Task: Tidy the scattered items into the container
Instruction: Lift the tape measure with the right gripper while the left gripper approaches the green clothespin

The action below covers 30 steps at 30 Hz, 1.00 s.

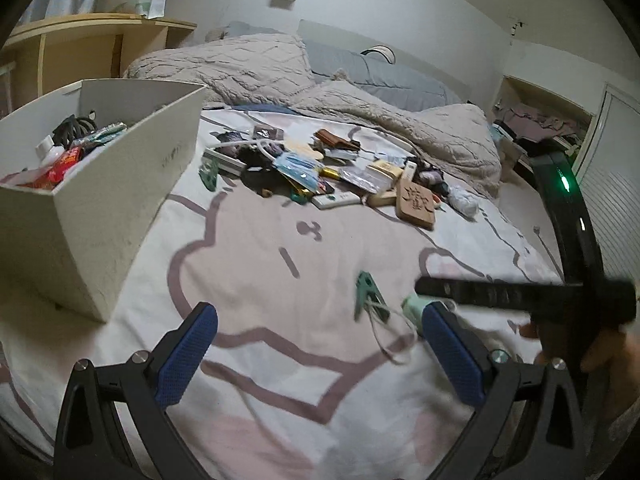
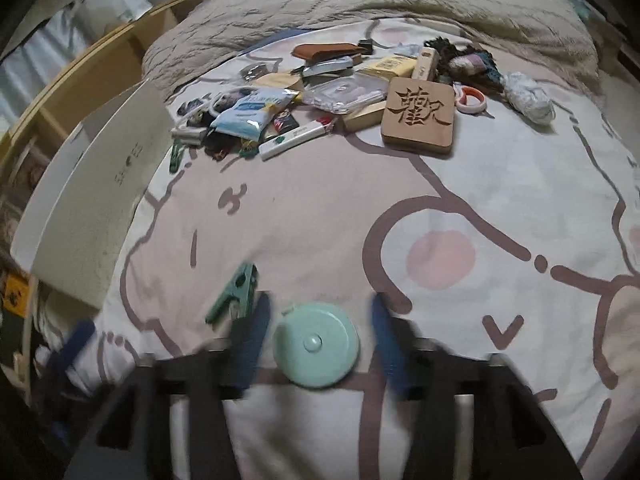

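**Trainee:** Where does the task's thing lie, and how do your tongs stand?

**Operator:** The mint tape measure, a round flat disc with a centre button, lies on the bed cover between the blue pads of my right tongs. Those tongs are released: a gap shows on each side of the disc, and no pad presses it. My left tongs hang spread and empty above the cover. The white container stands to the left, already holding several items.

**Trainee:** How will the disc handle?

**Operator:** I judge it light, rigid and smooth-walled, so it may slip if pinched off-centre. I would close the pads across its widest part, on opposite points of the rim. The soft bedding gives underneath, so the tips can sink slightly. The green clothes peg lies just beside the left pad and could be caught.

**Trainee:** And the remainder?

**Operator:** The heap, including the carved wooden block, waits farther up the bed.
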Motion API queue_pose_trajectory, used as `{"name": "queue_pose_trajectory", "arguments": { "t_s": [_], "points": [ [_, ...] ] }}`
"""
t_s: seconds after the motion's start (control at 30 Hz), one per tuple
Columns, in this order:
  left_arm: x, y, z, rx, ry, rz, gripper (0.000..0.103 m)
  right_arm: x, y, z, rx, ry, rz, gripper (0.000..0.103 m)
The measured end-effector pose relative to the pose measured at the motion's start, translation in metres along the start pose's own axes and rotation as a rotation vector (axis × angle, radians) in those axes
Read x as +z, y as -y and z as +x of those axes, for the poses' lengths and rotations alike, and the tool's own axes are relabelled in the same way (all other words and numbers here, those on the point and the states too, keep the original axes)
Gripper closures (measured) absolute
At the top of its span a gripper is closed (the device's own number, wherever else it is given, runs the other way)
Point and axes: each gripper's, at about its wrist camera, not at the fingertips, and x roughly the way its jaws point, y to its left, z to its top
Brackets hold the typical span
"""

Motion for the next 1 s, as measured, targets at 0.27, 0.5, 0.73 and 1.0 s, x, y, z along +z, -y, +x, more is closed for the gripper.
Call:
{"name": "queue_pose_trajectory", "arguments": {
  "t_s": [0.27, 0.5, 0.73, 1.0],
  "points": [
    [0.007, -0.014, 0.010, 0.004, -0.030, 0.012, 0.000, -0.020, -0.016, 0.019, -0.086, -0.056, -0.209, 0.048],
    [0.012, -0.001, 0.032, -0.033, -0.052, 0.037, 0.000, -0.010, 0.011, 0.024, -0.148, -0.094, -0.259, 0.048],
    [0.014, 0.026, 0.063, -0.037, -0.087, 0.131, 0.000, -0.010, 0.005, 0.027, -0.118, -0.108, -0.473, 0.048],
    [0.012, 0.038, 0.105, -0.024, -0.158, 0.161, 0.000, -0.013, 0.007, 0.025, -0.055, -0.079, -0.597, 0.049]
  ]
}}
